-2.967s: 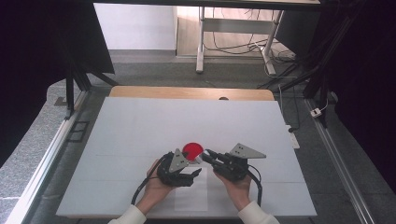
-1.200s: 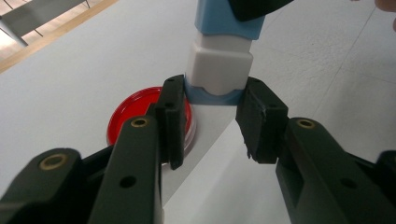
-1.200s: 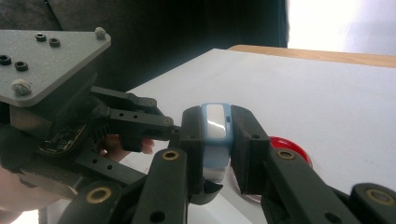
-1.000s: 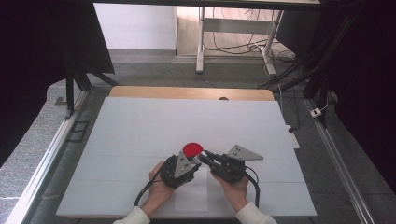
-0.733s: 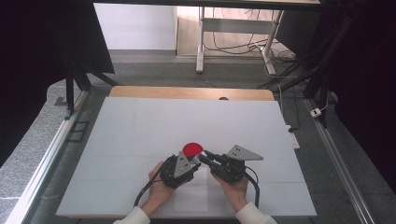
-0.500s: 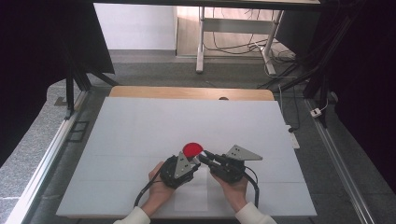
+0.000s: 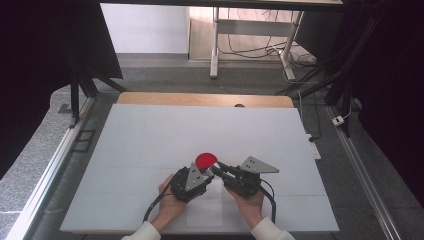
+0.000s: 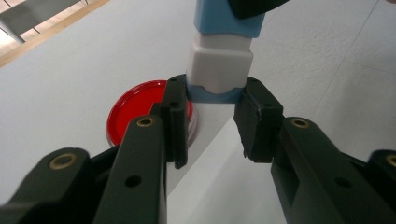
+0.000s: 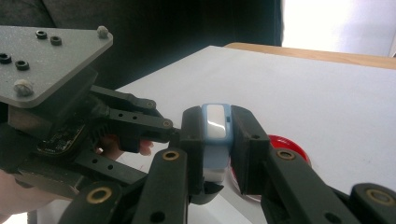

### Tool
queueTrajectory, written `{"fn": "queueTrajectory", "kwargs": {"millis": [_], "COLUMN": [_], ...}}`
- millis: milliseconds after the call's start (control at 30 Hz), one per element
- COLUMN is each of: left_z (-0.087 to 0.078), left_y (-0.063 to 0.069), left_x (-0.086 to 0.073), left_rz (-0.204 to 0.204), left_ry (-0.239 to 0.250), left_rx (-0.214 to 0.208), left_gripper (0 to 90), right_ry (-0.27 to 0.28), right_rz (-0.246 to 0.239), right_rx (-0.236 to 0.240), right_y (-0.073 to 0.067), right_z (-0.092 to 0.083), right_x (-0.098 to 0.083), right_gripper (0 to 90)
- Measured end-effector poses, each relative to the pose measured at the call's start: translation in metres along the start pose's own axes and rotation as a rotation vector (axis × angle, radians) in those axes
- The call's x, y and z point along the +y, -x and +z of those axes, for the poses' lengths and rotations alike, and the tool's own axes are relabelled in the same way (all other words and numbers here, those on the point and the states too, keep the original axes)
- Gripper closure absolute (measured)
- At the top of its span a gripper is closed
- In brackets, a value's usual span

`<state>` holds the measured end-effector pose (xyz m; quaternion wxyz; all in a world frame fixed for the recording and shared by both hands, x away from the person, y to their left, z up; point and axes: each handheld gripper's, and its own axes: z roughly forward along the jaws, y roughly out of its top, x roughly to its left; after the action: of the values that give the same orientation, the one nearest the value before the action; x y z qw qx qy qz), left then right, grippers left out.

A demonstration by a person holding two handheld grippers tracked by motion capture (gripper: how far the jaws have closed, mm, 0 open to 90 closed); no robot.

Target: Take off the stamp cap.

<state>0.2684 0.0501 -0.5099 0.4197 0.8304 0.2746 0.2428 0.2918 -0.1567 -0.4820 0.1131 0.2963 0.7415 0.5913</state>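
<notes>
The small blue-and-white block (image 8: 219,56) is being gripped by both tools near the table's (image 7: 150,130) near edge, just beside the red lid (image 7: 205,160). The left gripper (image 8: 212,121) has just been closing onto its blue end; the right gripper (image 9: 218,140) is being kept clamped on the other end. With 2 grips set, a pull-apart seems ready.
</notes>
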Motion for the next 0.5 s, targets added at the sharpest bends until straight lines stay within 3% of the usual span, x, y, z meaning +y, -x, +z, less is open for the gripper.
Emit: {"fn": "queueTrajectory", "kwargs": {"millis": [500], "left_z": [-0.0002], "left_y": [0.0005], "left_x": [-0.0002], "left_rz": [0.028], "left_ry": [0.0], "left_rx": [0.009], "left_gripper": [65.8], "right_ry": [-0.007], "right_rz": [0.002], "right_rx": [0.008], "right_y": [0.0012], "right_z": [-0.0002], "right_x": [0.0013], "right_gripper": [75.2]}}
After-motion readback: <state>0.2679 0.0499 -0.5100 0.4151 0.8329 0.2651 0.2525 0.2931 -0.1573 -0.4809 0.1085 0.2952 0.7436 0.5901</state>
